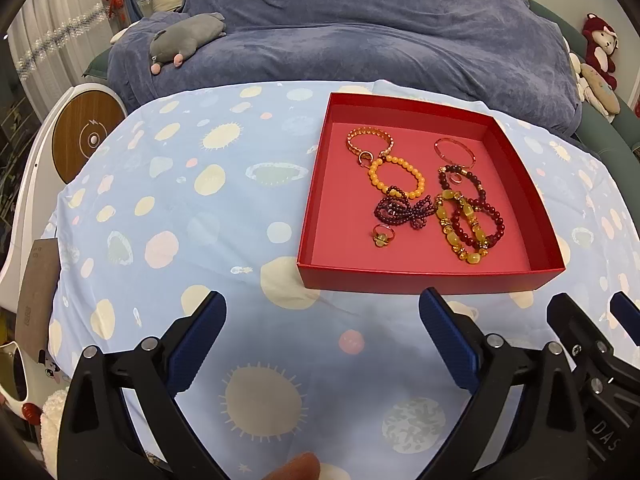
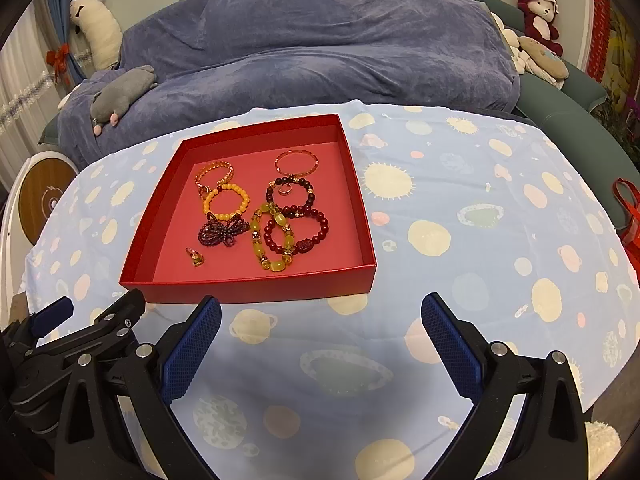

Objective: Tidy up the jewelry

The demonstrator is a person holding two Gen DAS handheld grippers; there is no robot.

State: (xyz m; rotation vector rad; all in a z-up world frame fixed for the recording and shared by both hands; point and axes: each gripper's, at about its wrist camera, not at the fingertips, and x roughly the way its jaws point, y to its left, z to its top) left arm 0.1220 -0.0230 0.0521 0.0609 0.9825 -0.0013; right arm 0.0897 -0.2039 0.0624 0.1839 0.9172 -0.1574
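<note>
**All the jewelry lies in the red tray, and both my claws wait empty**

My left claw (image 1: 322,308) and my right claw (image 2: 320,310) hang side by side over the pale blue cloth with printed planets (image 2: 460,240), just in front of the shallow red cardboard tray (image 2: 248,290). On both, the fingers stand wide apart and hold nothing.

The jewelry lies on the tray floor in a loose cluster. The orange round-bead bracelet (image 1: 396,176) touches the gold chain-link bracelet (image 1: 370,140) behind it. The thin rose-gold bangle (image 1: 454,152) is stiff and smooth; I think it can slip between my ribbed blue pads, so I would pinch it across the band. The yellow chunky-stone bracelet (image 1: 460,224) overlaps the dark red bead bracelets (image 1: 494,216), so lifting one will probably drag the other. The beaded ones look strung, so they should sag and be light. The dark purple beaded bow (image 1: 404,210) looks soft and irregular; its middle knot is the best place to take. The small ring with a yellow stone (image 1: 382,236) lies alone and flat, the hardest to grip.
</note>
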